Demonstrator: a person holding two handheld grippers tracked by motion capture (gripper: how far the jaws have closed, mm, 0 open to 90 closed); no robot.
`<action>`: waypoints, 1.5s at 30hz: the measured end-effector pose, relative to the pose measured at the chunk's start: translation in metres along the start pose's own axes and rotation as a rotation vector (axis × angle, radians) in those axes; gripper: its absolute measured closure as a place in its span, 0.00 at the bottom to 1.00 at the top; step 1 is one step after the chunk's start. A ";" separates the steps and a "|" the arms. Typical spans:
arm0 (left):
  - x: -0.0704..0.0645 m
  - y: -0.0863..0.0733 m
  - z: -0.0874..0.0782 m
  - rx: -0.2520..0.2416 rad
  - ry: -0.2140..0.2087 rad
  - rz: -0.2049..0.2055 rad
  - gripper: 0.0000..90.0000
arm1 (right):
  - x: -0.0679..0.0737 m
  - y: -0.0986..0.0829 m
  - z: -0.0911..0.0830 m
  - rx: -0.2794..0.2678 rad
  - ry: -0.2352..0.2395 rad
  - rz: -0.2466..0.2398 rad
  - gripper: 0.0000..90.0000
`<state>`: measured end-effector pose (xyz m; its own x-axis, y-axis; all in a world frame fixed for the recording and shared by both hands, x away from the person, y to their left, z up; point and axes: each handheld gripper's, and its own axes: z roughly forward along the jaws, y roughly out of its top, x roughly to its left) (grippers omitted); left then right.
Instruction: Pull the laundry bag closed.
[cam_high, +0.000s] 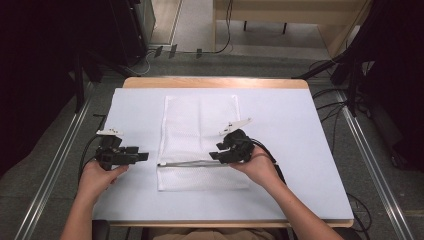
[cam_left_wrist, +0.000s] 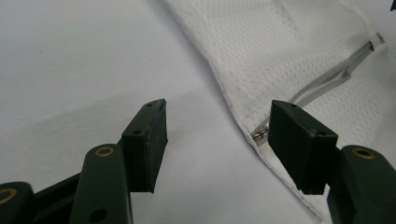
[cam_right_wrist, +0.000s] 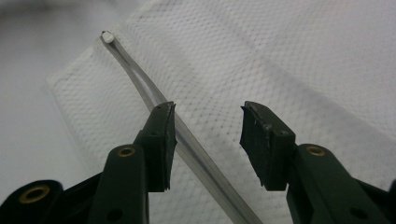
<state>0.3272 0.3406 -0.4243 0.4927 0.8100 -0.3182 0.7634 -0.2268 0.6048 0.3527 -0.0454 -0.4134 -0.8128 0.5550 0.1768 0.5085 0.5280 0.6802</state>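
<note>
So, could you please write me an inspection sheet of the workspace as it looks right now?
Surface: white sheet covers the wooden table.
Job's things: white mesh bag lies flat; its grey zipper runs across the near part.
Clutter: nothing seen.
Grippers: left gripper open, on the sheet left of the bag; right gripper open, over the zipper.
Cables: black cable trails from the left gripper; more cables on the floor.
Surroundings: grey floor, metal rails beside the table.
</note>
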 end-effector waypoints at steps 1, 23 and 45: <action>0.000 0.000 0.000 -0.002 -0.001 -0.001 0.43 | 0.001 0.002 0.001 0.003 0.001 0.001 0.63; 0.002 0.000 0.002 -0.007 -0.009 0.002 0.43 | 0.033 0.021 0.042 0.011 0.084 -0.031 0.77; 0.002 0.000 0.000 -0.005 -0.001 0.007 0.43 | 0.055 0.038 0.079 0.030 0.114 -0.078 0.83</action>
<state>0.3284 0.3418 -0.4249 0.4990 0.8075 -0.3147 0.7576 -0.2301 0.6108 0.3493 0.0559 -0.4339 -0.8765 0.4357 0.2048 0.4491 0.5866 0.6740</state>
